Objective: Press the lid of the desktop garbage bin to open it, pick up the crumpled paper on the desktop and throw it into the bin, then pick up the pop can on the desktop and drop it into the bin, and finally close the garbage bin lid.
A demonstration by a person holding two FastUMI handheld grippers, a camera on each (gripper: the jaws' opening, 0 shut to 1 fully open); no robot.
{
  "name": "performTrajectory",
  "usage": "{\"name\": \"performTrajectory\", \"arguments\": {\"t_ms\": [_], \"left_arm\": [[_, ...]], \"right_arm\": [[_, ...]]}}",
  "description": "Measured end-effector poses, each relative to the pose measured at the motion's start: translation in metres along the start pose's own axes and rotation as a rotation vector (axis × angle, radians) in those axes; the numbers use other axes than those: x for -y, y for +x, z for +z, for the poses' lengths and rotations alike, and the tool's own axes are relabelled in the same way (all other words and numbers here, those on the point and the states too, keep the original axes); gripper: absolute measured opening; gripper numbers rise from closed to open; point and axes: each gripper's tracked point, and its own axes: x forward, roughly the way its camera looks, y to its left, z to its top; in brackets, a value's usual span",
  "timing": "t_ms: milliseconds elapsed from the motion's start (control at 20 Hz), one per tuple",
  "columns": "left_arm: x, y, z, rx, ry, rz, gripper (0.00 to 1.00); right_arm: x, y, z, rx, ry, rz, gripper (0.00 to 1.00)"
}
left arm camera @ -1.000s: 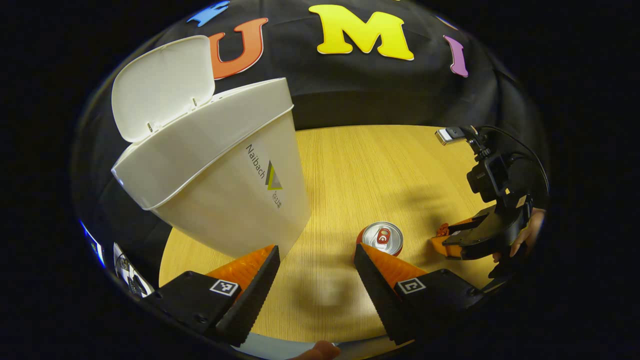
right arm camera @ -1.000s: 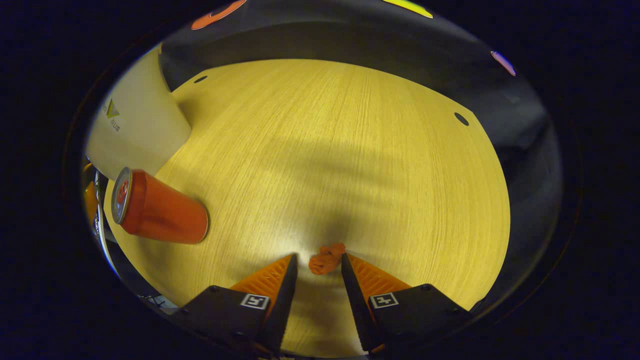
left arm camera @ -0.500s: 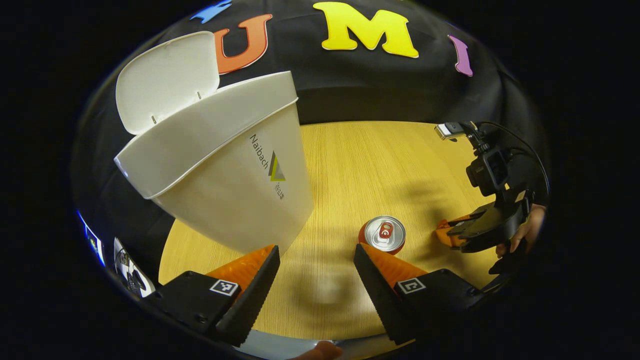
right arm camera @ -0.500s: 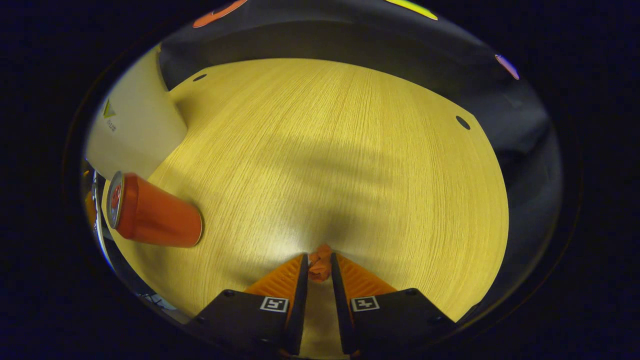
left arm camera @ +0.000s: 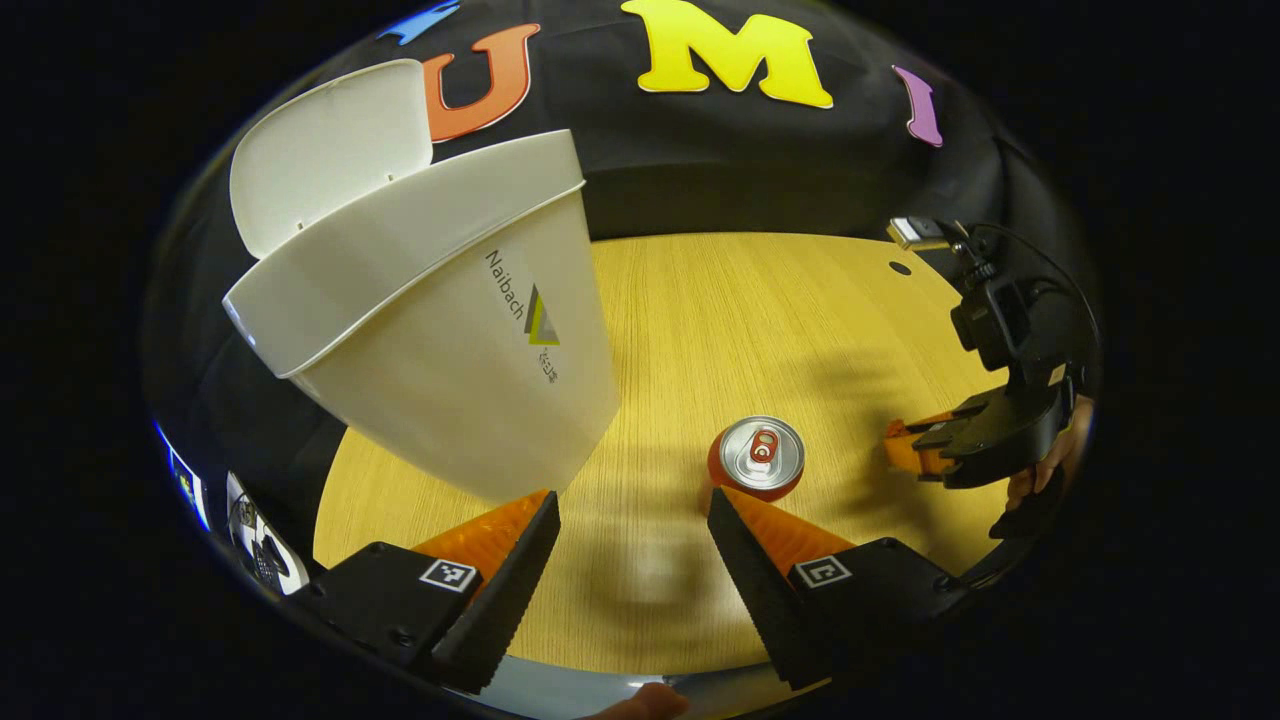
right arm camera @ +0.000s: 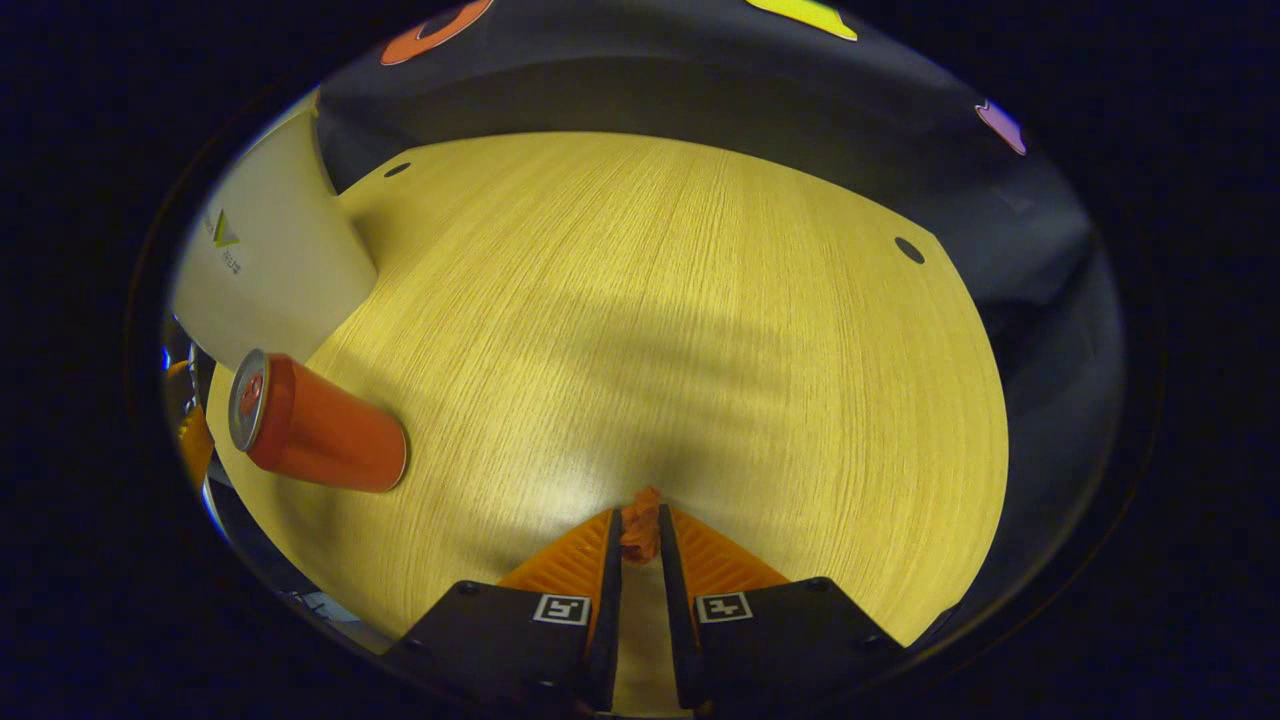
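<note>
The white garbage bin (left arm camera: 450, 340) stands at the left of the left gripper view with its lid (left arm camera: 330, 150) swung up and open. An upright red pop can (left arm camera: 757, 458) stands on the wooden table just beyond my left gripper (left arm camera: 633, 510), which is open and holds nothing. In the right gripper view, my right gripper (right arm camera: 640, 525) is shut on a small crumpled orange paper (right arm camera: 641, 526), pinched between both fingers just above the table. The can (right arm camera: 318, 438) and the bin (right arm camera: 265, 270) lie at that view's left. The right gripper (left arm camera: 905, 443) also appears at the right of the left gripper view.
The round wooden table (right arm camera: 650, 320) has two small dark holes near its far edge (right arm camera: 908, 249). A hand (left arm camera: 1045, 465) holds the right gripper at the right of the left gripper view. Some equipment (left arm camera: 250, 555) shows below the table edge at lower left.
The right gripper's fingers closed onto the crumpled paper and squeezed it, then lifted slightly. The left gripper drifted a little; the can and bin stayed in place.
</note>
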Motion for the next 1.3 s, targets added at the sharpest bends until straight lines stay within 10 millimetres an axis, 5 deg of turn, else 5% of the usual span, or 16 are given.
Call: {"name": "performTrajectory", "arguments": {"t_ms": [350, 700, 1000, 1300], "left_arm": [[0.016, -0.003, 0.003, 0.037, 0.041, -0.054, 0.98], [0.011, -0.015, 0.009, 0.096, 0.047, -0.05, 0.96], [-0.001, -0.028, -0.003, 0.093, 0.024, -0.035, 0.97], [-0.037, -0.042, -0.013, 0.113, -0.009, 0.008, 0.97]], "right_arm": [[0.01, -0.038, 0.075, 0.163, 0.004, -0.014, 0.24], [0.004, -0.116, 0.183, 0.412, -0.021, -0.012, 0.24], [-0.057, -0.196, 0.249, 0.609, -0.084, 0.076, 0.24], [-0.136, -0.245, 0.277, 0.721, -0.184, 0.156, 0.23]]}}
